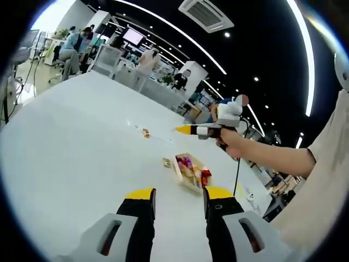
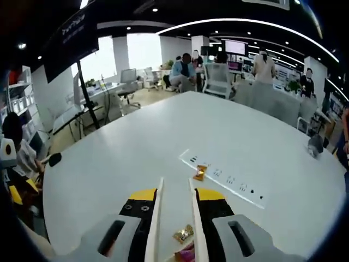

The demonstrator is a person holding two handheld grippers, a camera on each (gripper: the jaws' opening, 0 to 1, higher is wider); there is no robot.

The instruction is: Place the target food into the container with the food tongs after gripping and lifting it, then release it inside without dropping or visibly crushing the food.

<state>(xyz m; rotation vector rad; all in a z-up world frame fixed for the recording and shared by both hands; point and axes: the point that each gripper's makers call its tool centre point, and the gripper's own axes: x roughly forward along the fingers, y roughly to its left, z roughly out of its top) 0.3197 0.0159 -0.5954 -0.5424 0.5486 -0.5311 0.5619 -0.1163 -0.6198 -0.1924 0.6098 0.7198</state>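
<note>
A small open container (image 1: pixel 191 170) holding several colourful wrapped foods sits on the white table (image 1: pixel 82 136). One gold-wrapped food (image 1: pixel 167 162) lies just left of it and another (image 1: pixel 145 132) lies farther off. My left gripper (image 1: pixel 180 194) is open and empty, short of the container. A hand holds my right gripper (image 1: pixel 185 129) above the table beyond the container. In the right gripper view, my right gripper (image 2: pixel 176 195) is shut on white food tongs (image 2: pixel 156 218), whose arms are apart. A gold-wrapped food (image 2: pixel 200 172) lies just past the tongs' tips; another (image 2: pixel 184 234) lies below, between the arms.
A strip of sockets (image 2: pixel 229 180) is set flush in the table (image 2: pixel 163 131) beside the far food. Office desks, chairs and several people stand beyond the far edge. A seated person (image 2: pixel 16 147) is at the left edge. The holder's sleeve (image 1: pixel 322 180) is at right.
</note>
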